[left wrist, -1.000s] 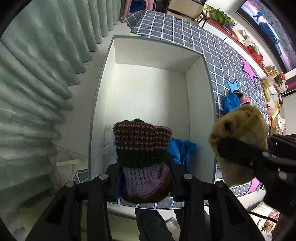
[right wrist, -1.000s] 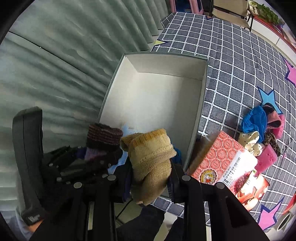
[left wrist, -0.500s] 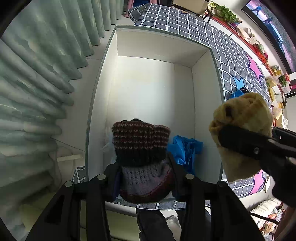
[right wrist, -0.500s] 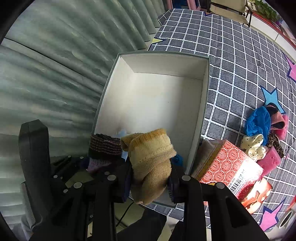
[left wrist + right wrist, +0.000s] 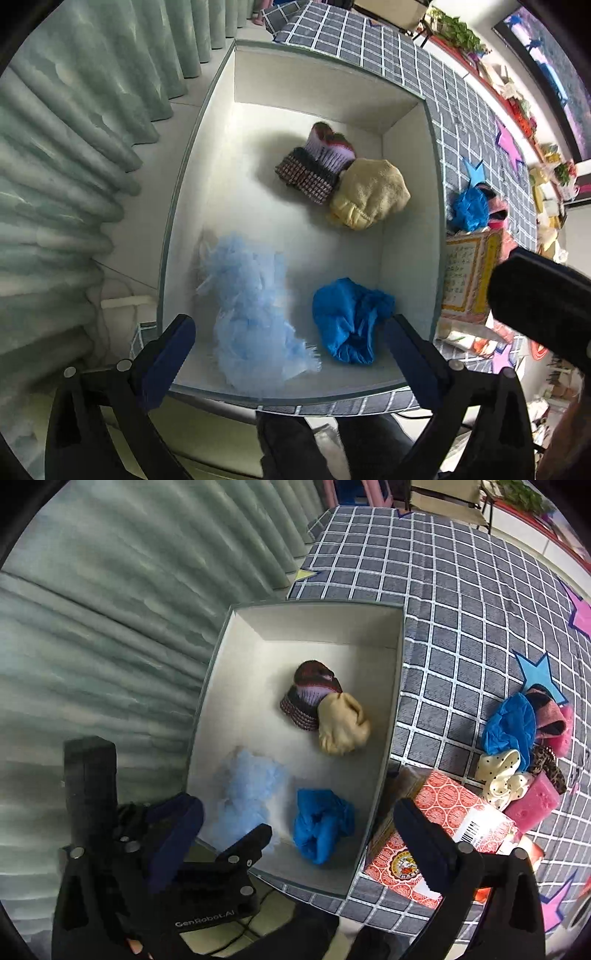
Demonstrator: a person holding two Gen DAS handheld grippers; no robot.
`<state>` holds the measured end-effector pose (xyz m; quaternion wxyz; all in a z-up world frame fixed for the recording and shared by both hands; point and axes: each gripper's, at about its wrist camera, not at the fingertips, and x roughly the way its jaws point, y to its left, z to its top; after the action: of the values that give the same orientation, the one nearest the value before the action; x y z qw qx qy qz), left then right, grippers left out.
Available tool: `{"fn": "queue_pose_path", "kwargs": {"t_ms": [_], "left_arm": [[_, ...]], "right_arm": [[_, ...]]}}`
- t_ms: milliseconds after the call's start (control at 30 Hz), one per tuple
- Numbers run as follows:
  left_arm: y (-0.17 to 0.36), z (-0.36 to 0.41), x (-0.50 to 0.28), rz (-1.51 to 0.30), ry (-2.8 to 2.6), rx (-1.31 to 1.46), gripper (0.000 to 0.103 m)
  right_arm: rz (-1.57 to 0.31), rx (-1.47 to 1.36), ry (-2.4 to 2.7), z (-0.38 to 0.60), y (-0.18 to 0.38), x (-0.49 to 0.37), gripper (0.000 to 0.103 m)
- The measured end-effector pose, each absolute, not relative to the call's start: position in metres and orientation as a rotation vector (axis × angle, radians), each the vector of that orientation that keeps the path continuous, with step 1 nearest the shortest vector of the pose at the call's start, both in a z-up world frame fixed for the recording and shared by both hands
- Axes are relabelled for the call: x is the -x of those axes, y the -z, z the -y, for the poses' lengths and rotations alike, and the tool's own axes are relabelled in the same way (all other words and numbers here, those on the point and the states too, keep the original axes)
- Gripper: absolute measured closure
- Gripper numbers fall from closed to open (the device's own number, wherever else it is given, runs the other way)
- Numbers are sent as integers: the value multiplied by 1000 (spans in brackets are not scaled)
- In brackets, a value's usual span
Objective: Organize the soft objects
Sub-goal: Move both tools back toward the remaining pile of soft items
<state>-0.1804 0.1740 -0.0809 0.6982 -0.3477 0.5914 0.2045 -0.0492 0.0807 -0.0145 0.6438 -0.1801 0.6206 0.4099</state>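
Both jaws have just been opening; left hand-held gripper (image 5: 288, 354) and right hand-held gripper (image 5: 299, 834) released, empty. Knit sock (image 5: 314, 166) and tan sock (image 5: 369, 199) touch at the box's (image 5: 410, 236) one o'clock, grouped for storage.

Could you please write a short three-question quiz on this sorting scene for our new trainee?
1. True or false: the tan knitted sock lies inside the white box, touching the striped knitted sock.
2. Which item in the box lies nearest the left tongs? A) the pale blue fluffy bundle B) the tan knitted sock C) the striped knitted sock
3. Fill in: the pile of soft items not yet sorted lies on the ______ tablecloth, outside the box.

Key: 1 true. 2 A. 3 grey checked. Both the left tongs and the right tongs have just been opening; nothing is between their jaws now.
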Motion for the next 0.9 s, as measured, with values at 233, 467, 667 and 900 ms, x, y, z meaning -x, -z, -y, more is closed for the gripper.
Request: {"fn": "queue_pose_path", "kwargs": {"t_ms": [233,467,667,900], "left_arm": [[70,-174,164,-1278,-429,786,0],[55,-158,134,-1267,-355,746,0],[48,-136,109,-1294,-313,684,0],[37,-118,84,-1316,-312,629,0]], "right_arm": [[-1404,353,-898,-58,4,31,0],[-1383,256,-790,-4,-8,-14,0],[-1395,182,-565,68,10,-69,0],[-1498,150,-368,124,65,-110,0]]}}
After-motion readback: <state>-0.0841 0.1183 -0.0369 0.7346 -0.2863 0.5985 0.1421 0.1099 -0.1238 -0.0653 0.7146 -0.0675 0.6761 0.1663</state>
